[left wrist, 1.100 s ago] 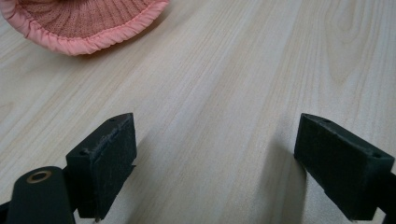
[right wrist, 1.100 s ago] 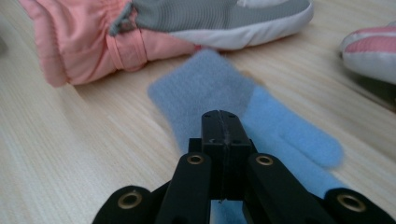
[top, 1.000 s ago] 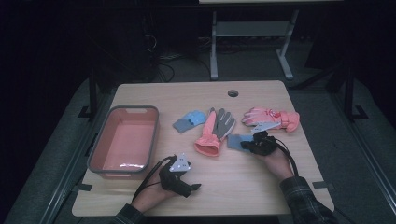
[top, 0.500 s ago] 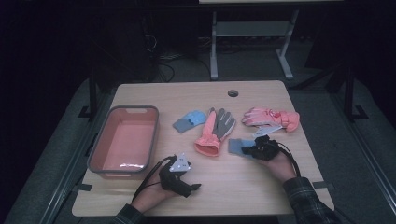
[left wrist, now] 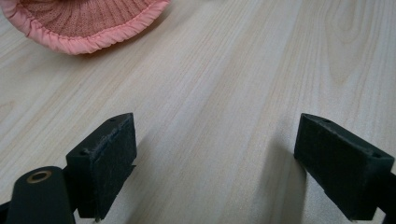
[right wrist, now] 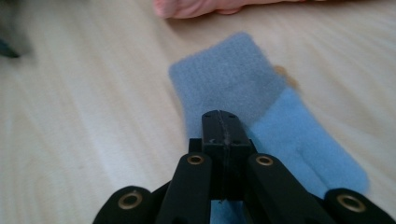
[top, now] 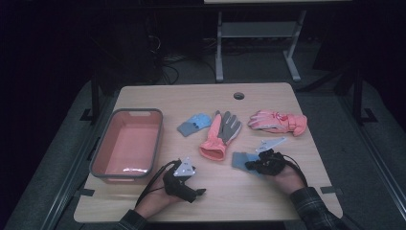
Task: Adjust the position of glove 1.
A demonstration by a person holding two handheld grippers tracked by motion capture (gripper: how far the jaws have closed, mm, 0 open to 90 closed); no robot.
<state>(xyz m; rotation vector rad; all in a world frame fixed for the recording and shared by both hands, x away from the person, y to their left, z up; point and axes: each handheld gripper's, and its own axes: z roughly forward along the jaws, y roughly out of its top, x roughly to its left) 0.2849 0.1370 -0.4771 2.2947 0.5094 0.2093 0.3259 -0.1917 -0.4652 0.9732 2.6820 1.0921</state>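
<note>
1. Jaws of right gripper (right wrist: 220, 122) pressed together over the blue glove (right wrist: 261, 112); whether fabric is pinched between them, cannot tell; likely dragging it toward the bin
2. Blue glove lies flat on the table (top: 268, 98) at the person's right, just beside the coral-cuffed grey glove (top: 221, 134); fuzzy fleece, darker cuff, lighter palm
3. Left gripper (left wrist: 215, 163) jaws wide apart, nothing between them, parked over bare wood near the ribbed, frilled cuff, probably waiting its turn
4. Second blue glove (top: 194, 124) and padded pink glove (top: 277, 122) lie farther back
5. Pink bin (top: 143, 112) at left, rectangular plastic, grey rim, likely the drop spot
</note>
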